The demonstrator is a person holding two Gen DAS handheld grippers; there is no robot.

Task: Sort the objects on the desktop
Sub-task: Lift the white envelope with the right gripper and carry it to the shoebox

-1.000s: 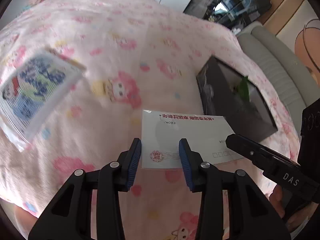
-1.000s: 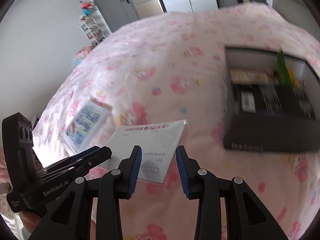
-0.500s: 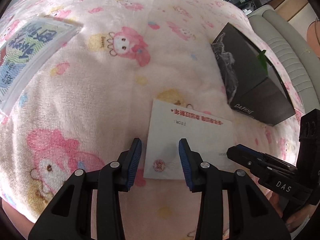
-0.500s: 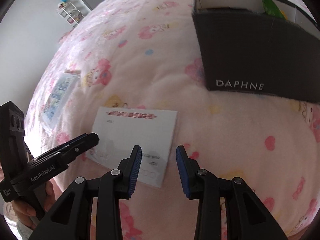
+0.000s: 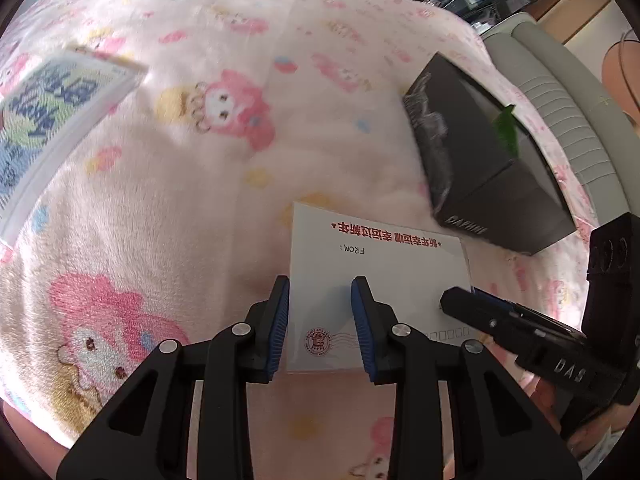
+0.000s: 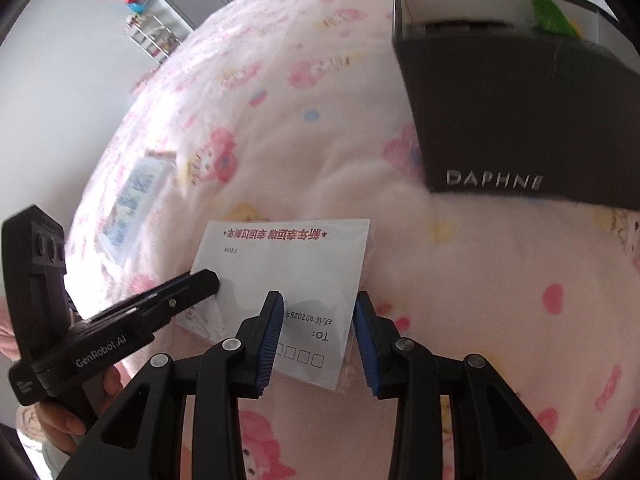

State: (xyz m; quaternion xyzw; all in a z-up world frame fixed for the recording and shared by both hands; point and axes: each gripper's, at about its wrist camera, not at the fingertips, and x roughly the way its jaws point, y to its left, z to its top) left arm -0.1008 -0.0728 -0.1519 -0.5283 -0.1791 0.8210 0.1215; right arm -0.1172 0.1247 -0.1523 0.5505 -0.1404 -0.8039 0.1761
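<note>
Pink cartoon blanket point(image 5: 168, 184) carries white envelope point(image 5: 376, 276); left gripper point(image 5: 320, 320) and right gripper point(image 6: 318, 332) both gape, straddling its near edge, gripping nothing.

I see a pink cartoon-print blanket point(image 5: 168, 184), a grey sofa point(image 5: 560, 92) and a wire shelf point(image 6: 150, 36) behind.

Home: pink cartoon blanket point(image 5: 168, 184) (plush), grey sofa point(image 5: 560, 92), toy shelf point(image 6: 150, 34).

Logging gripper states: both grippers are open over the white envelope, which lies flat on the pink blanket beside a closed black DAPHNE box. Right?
One detail is wrong: the black DAPHNE box is open-topped, not closed. The right wrist view shows its interior with a green item sticking out. The rest holds.
</note>
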